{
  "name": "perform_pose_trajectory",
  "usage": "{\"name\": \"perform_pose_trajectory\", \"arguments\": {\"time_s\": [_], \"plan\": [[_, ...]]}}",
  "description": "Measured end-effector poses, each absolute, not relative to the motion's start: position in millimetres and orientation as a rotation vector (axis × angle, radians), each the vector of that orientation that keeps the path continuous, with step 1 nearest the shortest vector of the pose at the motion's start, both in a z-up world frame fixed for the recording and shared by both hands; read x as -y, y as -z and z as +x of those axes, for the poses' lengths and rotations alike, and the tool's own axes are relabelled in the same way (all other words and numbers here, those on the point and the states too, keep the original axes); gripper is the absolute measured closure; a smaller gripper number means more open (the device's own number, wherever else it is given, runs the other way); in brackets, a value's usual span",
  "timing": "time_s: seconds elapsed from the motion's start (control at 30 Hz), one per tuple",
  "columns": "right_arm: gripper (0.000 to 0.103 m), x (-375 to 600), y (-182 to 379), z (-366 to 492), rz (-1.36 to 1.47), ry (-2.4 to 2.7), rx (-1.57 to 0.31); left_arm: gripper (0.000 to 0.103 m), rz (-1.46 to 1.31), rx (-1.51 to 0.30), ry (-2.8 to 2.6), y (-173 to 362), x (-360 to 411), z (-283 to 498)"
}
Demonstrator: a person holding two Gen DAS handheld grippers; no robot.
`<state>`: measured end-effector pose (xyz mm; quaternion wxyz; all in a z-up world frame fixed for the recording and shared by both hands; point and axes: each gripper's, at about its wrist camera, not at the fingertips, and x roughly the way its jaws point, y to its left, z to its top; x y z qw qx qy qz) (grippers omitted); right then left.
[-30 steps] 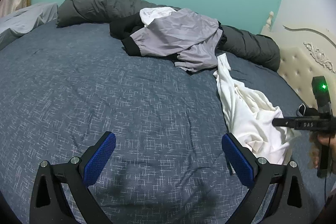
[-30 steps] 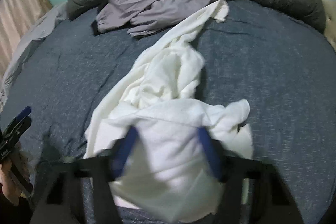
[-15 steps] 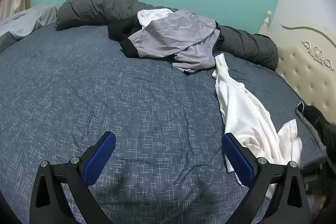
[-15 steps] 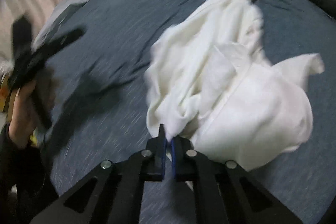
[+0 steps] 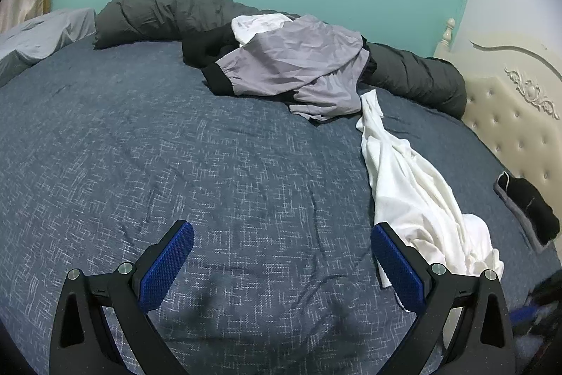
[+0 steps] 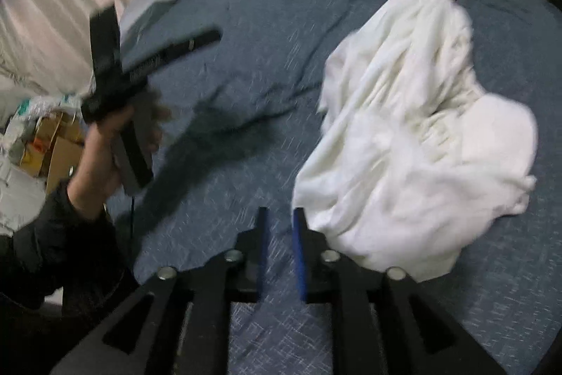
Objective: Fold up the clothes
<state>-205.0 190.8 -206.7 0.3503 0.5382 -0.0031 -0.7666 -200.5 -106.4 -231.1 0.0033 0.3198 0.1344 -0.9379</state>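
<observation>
1. Half a second ago our right hand-held gripper [image 6: 280, 227] was pinched shut on an edge of the white garment [image 6: 414, 143]. Now its blue pads stand a narrow gap apart with only bedsheet between them, and the cloth edge lies just beside the right pad, released.
2. The white garment has come across the bed [image 5: 175, 146] toward us since a second ago. It now lies in a rumpled heap, its long tail reaching up to the grey garment [image 5: 298, 69] in the pile by the rolled duvet [image 5: 414, 79].
3. Our left hand-held gripper [image 5: 281, 264] has stayed wide open over bare sheet, holding nothing.
4. We judge the drag as finished: the garment sits on open bed within reach, but bunched, so it needs spreading flat before any fold holds.
</observation>
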Motion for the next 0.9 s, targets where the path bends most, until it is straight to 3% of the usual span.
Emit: {"name": "perform_pose_trajectory", "arguments": {"time_s": [0.1,0.2,0.6,0.67,0.73,0.9], "plan": [[0.082,-213,189,-221,1.330,2.113,0.070,0.000,1.010,-0.418,2.938,233,106,-201],[0.061,-228,189,-243,1.330,2.261,0.085,0.000,1.011,-0.418,2.937,233,106,-201],[0.059,-254,221,-320,1.408,2.471,0.172,0.000,1.026,-0.410,2.938,237,104,-204],[0.045,-252,223,-328,1.393,2.461,0.220,0.000,1.027,-0.406,2.940,237,102,-205],[0.039,-246,224,-335,1.374,2.479,0.207,0.000,1.030,-0.399,2.943,238,101,-205],[0.040,-228,236,-357,1.405,2.421,0.207,0.000,1.045,-0.378,2.942,241,98,-206]]}}
